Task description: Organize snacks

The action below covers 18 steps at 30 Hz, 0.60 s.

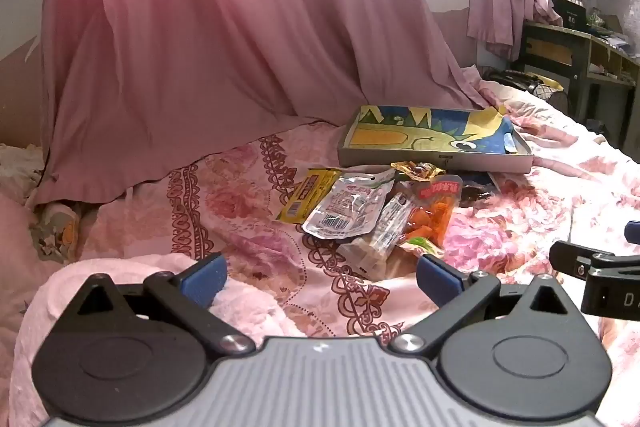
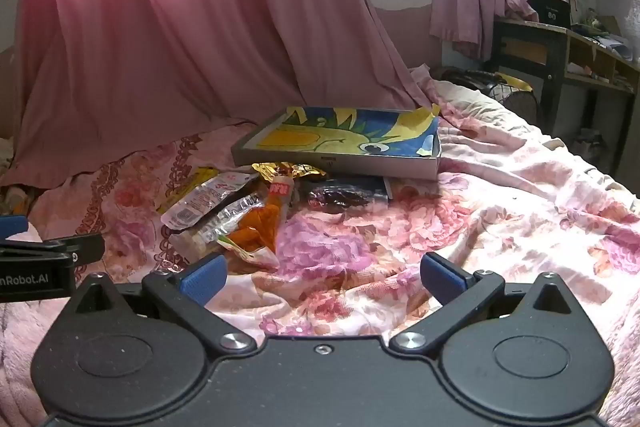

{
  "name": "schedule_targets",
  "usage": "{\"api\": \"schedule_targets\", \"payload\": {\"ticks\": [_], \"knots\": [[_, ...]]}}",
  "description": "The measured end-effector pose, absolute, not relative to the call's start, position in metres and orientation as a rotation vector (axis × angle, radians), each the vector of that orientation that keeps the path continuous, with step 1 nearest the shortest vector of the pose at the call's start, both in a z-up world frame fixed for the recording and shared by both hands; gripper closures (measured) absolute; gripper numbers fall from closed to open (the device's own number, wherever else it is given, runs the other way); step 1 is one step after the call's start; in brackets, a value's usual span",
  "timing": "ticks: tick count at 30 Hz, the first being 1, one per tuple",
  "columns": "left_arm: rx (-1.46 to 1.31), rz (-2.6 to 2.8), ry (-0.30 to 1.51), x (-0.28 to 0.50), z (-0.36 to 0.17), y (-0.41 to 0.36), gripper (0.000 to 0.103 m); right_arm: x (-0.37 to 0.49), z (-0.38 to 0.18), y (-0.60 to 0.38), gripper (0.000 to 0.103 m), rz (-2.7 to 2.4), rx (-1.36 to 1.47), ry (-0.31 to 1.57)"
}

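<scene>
Bedspread (image 2: 500, 195), floral pink — curtain (image 1: 200, 27) behind; left gripper (image 1: 320, 277) and right gripper (image 2: 322, 277) spread wide, empty.

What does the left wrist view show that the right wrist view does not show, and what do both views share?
Only the left wrist view shows the whole yellow snack bar and a pink fluffy blanket under the open left gripper. Only the right wrist view clearly shows the dark snack packet in front of the box. Both share the shallow box with cartoon lining, the silver pouch, the orange snack bag and the floral bedsheet.
</scene>
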<state>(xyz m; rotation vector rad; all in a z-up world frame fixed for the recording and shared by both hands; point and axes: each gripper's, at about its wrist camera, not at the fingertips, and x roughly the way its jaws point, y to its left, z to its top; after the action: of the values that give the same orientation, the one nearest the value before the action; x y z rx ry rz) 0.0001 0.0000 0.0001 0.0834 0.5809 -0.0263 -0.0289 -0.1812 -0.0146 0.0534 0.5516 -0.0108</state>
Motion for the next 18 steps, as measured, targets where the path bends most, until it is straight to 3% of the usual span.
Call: {"api": "schedule_targets", "payload": {"ticks": [18], "knots": [[0.088, -0.025, 0.582, 0.0001, -0.0001, 0.0000, 0.000, -0.0283, -0.0150, -0.1814, 0.001, -0.011, 0.052, 0.559]]}}
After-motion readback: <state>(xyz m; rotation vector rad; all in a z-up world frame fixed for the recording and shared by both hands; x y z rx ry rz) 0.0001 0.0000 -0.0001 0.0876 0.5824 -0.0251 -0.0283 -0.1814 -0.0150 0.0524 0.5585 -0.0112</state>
